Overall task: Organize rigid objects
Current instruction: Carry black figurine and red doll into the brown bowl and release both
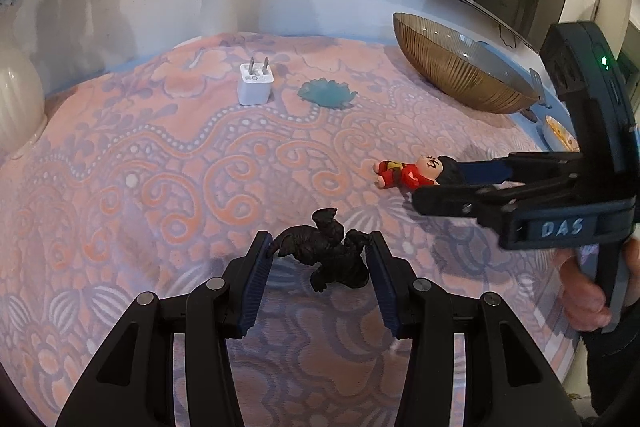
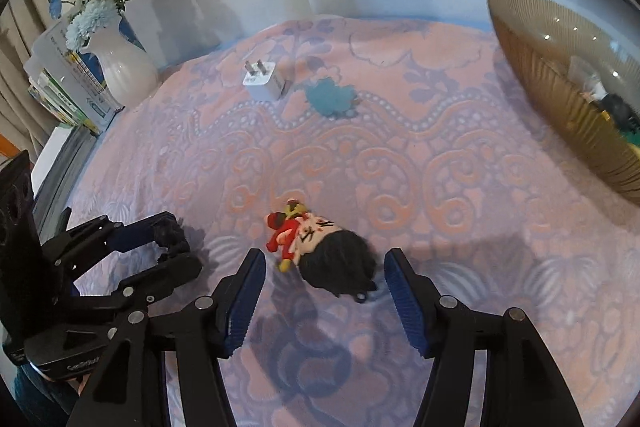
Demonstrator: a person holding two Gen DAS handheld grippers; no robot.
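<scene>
On the patterned cloth (image 1: 160, 155) lie four small things: one white plug charger (image 1: 255, 85), one teal flower-shaped piece (image 1: 327, 94), one red-clothed doll (image 2: 316, 247) and one black figurine (image 1: 326, 251). One ribbed bowl (image 1: 460, 71) sits at the far right corner, one white vase (image 2: 124, 63) at the far left.

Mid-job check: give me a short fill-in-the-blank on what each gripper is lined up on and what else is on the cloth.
1. The left gripper brackets a black ____ figurine.
2. The doll between the right gripper fingers wears a ____ outfit.
3. The white charger stands with prongs pointing ____.
4. Beside the charger lies a ____ flower-shaped piece.

Missing: dragon; red; up; teal
</scene>
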